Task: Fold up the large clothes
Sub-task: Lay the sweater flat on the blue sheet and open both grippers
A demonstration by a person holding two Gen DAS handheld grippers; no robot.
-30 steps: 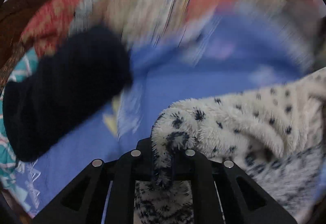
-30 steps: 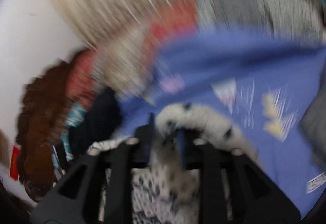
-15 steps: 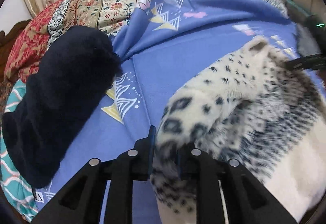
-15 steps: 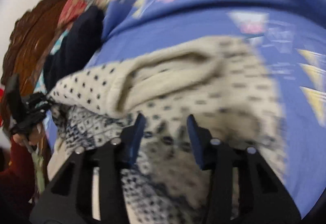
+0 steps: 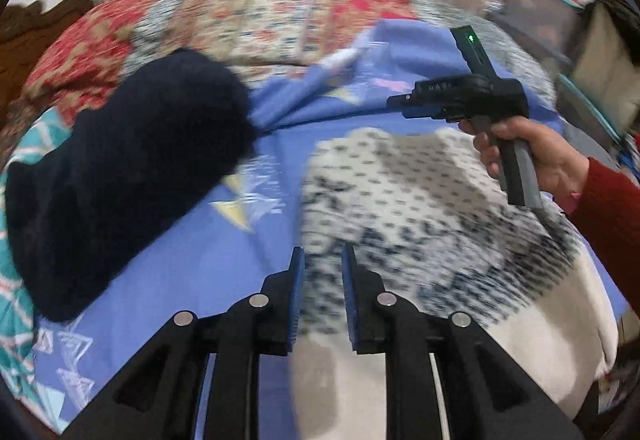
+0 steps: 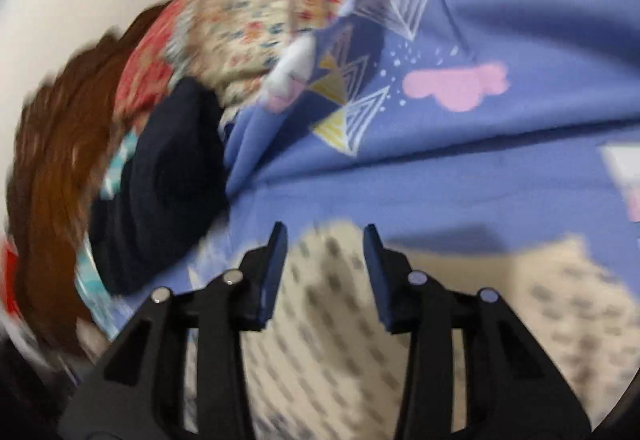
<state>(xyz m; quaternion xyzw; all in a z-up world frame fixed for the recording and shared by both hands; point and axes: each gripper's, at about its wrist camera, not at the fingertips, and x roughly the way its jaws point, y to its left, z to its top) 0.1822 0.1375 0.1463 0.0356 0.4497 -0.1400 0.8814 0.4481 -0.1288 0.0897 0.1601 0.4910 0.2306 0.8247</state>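
Cream spotted knit sweater [image 5: 420,208] lies folded on the blue printed bedsheet [image 5: 192,264]. Left gripper [image 5: 323,260] and right gripper [image 6: 325,240]: jaws parted, nothing clamped, hovering above it. Likely soft, bulky, floppy; best pinched at folded edges.

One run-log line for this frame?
stage: fold | sweater: on blue sheet | left gripper: open | right gripper: open, over sweater
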